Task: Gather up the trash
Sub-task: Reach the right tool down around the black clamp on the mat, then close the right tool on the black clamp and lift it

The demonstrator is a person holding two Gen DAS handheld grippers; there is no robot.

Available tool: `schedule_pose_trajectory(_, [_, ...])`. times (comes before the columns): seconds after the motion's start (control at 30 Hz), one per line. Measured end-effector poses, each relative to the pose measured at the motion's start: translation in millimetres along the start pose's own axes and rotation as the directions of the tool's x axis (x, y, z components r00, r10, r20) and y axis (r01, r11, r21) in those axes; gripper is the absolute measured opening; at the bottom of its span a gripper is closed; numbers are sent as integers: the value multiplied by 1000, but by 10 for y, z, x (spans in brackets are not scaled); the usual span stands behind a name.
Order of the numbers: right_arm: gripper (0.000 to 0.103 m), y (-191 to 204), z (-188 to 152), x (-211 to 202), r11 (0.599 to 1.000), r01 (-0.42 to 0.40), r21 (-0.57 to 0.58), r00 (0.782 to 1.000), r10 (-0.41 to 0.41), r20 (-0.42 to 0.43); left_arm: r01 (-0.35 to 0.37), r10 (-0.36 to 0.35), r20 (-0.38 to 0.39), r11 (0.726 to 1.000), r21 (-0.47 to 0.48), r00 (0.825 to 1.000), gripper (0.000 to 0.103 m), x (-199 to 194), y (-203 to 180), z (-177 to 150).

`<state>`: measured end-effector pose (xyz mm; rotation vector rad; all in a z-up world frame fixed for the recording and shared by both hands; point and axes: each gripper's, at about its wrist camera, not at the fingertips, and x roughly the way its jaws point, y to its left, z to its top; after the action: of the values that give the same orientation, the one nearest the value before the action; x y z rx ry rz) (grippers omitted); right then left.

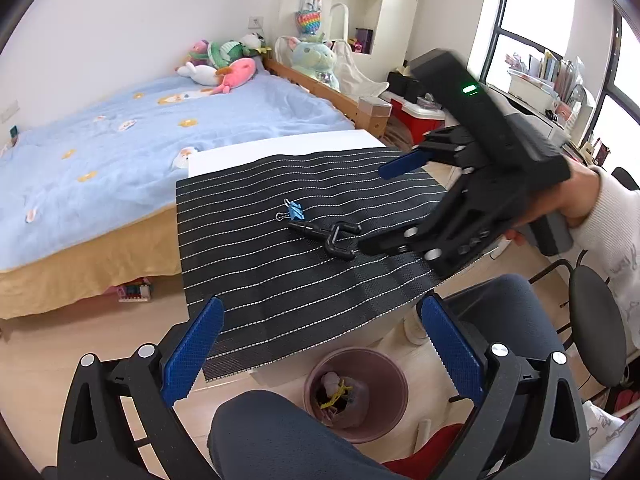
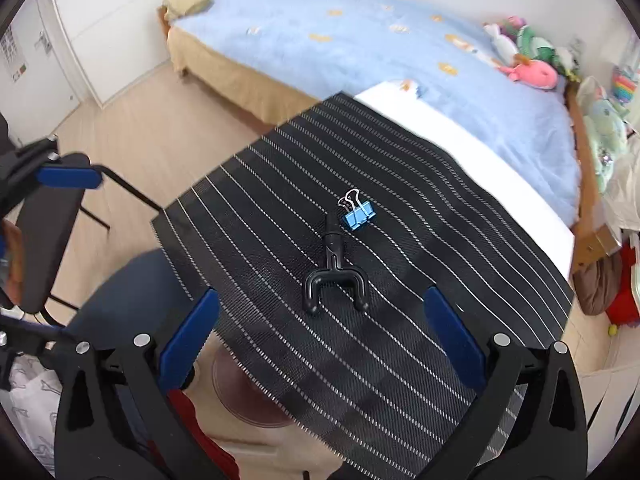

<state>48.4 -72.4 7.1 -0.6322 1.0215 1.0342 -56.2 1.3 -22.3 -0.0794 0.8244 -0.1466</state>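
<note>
A black Y-shaped plastic piece [image 2: 334,276] lies on the black striped mat [image 2: 400,340], touching or nearly touching a blue binder clip [image 2: 357,213] beyond it. Both also show in the left wrist view, the black piece [image 1: 328,234] and the clip [image 1: 294,211]. My right gripper [image 2: 322,336] is open and empty, just short of the forked end of the black piece; it shows from the side in the left wrist view [image 1: 372,208]. My left gripper [image 1: 320,344] is open and empty, held above a pink trash bin [image 1: 356,394] holding some scraps.
The mat covers a white table [image 1: 280,144] beside a bed with a blue blanket [image 1: 120,140] and plush toys. My knees [image 1: 280,436] sit either side of the bin. A black stool [image 1: 592,320] stands to the right, a red box [image 1: 420,116] behind the table.
</note>
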Motion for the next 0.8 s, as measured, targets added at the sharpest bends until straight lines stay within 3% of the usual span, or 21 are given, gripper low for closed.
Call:
schedule_pose_trajectory(0.3, [99, -29, 63, 462, 999, -17, -42, 995, 13, -103, -6, 6, -12, 1000, -22, 1000, 95, 39, 83, -47])
schedule_pose_trajectory(0.33, [94, -36, 60, 493, 999, -22, -43, 994, 17, -109, -6, 6, -14, 1000, -23, 1000, 95, 41, 90, -51])
schedule_pose_trajectory(0.37, [82, -43, 55, 513, 999, -27, -44, 993, 22, -112, -6, 6, -15, 1000, -24, 1000, 95, 41, 97, -57])
schedule_pose_trajectory(0.5, [72, -46, 42, 600, 998, -38, -49, 989, 30, -143, -8, 8, -16, 1000, -30, 1000, 95, 44, 127, -61])
schedule_pose_trajectory(0.6, [54, -50, 18, 620, 998, -37, -49, 988, 30, -150, -6, 6, -19, 999, -36, 1000, 95, 55, 140, -67])
schedule_pose_trajectory(0.8, [52, -79, -16, 606, 998, -42, -41, 990, 36, -135, -3, 2, -26, 999, -36, 1000, 95, 81, 136, -59])
